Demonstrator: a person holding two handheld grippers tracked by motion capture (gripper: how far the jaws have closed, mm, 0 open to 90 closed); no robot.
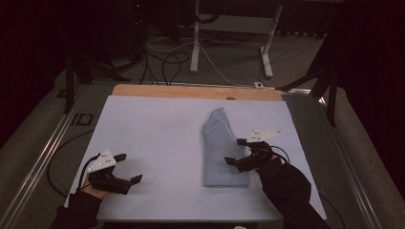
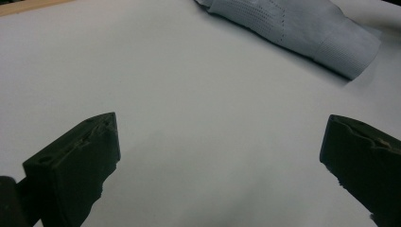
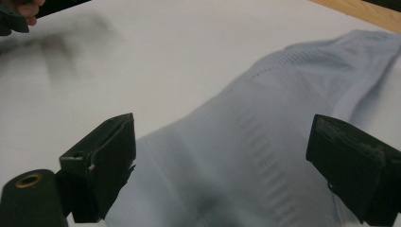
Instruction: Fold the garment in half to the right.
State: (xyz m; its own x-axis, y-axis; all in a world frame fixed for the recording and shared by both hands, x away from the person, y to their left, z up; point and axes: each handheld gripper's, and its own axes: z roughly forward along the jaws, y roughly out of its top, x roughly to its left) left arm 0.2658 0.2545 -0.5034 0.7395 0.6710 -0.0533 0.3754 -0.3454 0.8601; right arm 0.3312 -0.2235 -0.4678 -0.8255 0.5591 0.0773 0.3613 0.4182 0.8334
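Cloth (image 1: 220, 150) folded long on pale surface (image 1: 153, 129); right tool (image 1: 236, 151) wide above its edge, empty; left tool (image 1: 131, 168) wide, well apart.

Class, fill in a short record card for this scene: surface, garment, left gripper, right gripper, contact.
surface: pale sheet over a wooden table
garment: light blue folded cloth, lying flat, right of centre
left gripper: open, above bare sheet, apart from the cloth
right gripper: open, jaws wide over the cloth's right edge
contact: neither gripper's pads press on the cloth
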